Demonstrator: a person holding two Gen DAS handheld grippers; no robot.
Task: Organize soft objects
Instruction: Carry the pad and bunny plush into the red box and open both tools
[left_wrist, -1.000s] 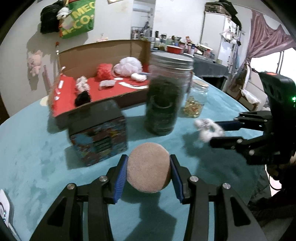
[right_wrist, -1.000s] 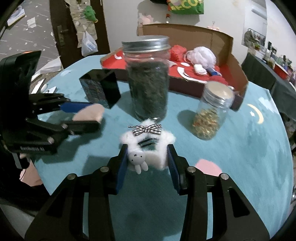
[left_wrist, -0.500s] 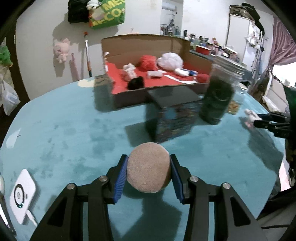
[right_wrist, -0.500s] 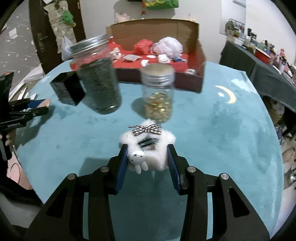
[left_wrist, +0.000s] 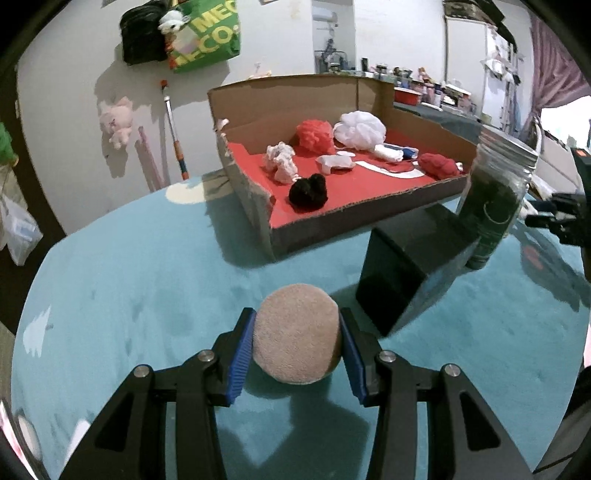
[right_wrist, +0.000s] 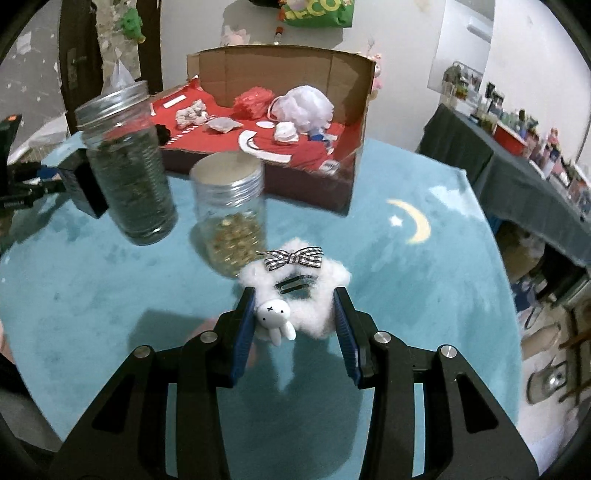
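The left tool (left_wrist: 296, 345) pinches a round tan sponge puff (left_wrist: 296, 334) above the teal plush tabletop (left_wrist: 147, 280). The right tool (right_wrist: 294, 323) pinches a fluffy white hair clip with a checked bow and a small rabbit charm (right_wrist: 295, 291), which hides part of the short glass jar of yellow bits (right_wrist: 231, 218). Beyond, the open cardboard box with a red lining (left_wrist: 340, 184) holds other soft things. A tall dark-filled glass jar (left_wrist: 493, 195) partly covers the black cube box (left_wrist: 410, 266).

Left gripper (left_wrist: 296, 347) and right gripper (right_wrist: 295, 325) are each closed on something soft, raised off the surface
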